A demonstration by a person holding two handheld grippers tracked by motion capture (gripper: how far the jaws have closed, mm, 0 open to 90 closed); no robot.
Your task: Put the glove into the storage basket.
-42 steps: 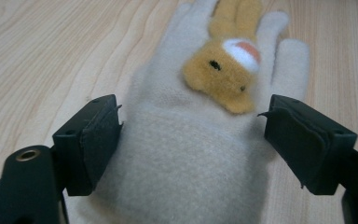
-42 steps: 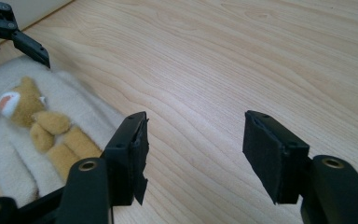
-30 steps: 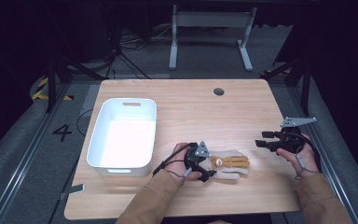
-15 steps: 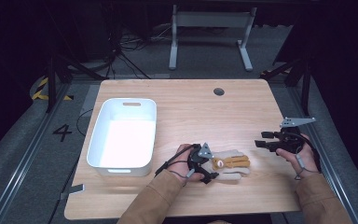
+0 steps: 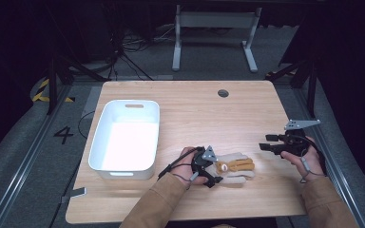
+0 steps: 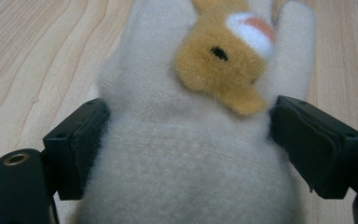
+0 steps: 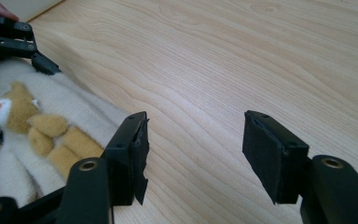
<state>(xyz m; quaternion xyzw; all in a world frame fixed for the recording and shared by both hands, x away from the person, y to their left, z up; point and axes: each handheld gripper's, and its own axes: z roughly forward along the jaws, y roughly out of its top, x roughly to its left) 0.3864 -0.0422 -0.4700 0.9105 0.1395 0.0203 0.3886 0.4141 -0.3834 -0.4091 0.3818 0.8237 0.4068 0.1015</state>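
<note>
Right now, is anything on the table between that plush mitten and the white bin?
Nothing visible does. The plush mitten lies on the table with the left gripper around its cuff end, and the white bin sits just beyond that hand, with bare wood between them. The right gripper is open, off to the mitten's other side.

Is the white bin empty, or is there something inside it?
Empty. The high view shows the white bin with a bare white floor; the plush glove lies outside it on the table.
</note>
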